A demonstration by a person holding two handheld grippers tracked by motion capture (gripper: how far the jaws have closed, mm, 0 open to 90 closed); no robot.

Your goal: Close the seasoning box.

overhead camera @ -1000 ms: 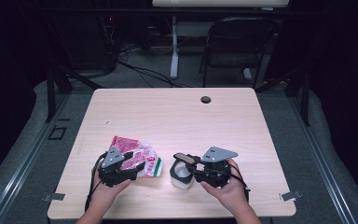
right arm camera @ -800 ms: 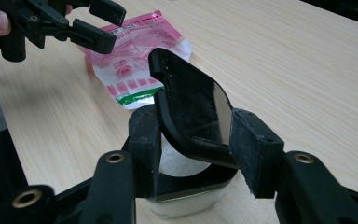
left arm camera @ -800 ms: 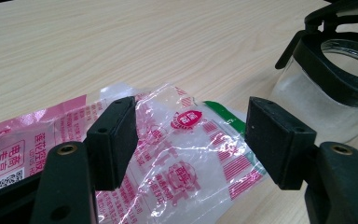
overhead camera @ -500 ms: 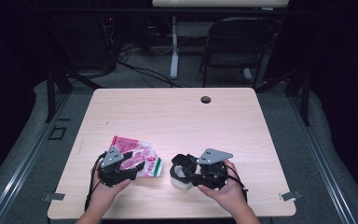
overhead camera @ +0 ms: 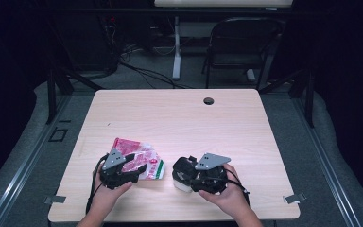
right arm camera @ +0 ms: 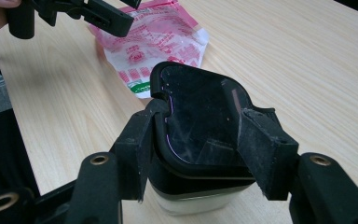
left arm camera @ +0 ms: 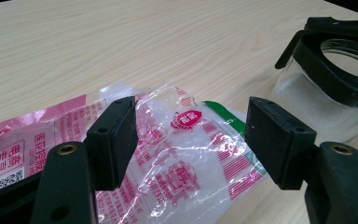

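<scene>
The right hand-held gripper [right arm camera: 193,149] is sitting around the black lid [right arm camera: 198,119] of a clear jar [overhead camera: 183,174], near the front edge of the counter [overhead camera: 179,118]. Its jaws have just been opening and are now standing wide, with the lid between them; whether the pads are pressing on it, I cannot tell. The left hand-held gripper [left arm camera: 191,140] is hovering with jaws apart over a pink bag [left arm camera: 182,154], which is lying flat just beside the jar.

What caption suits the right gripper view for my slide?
Right gripper astride a black-lidded clear container, jaws just opened; pink plastic bag on the table behind.
</scene>
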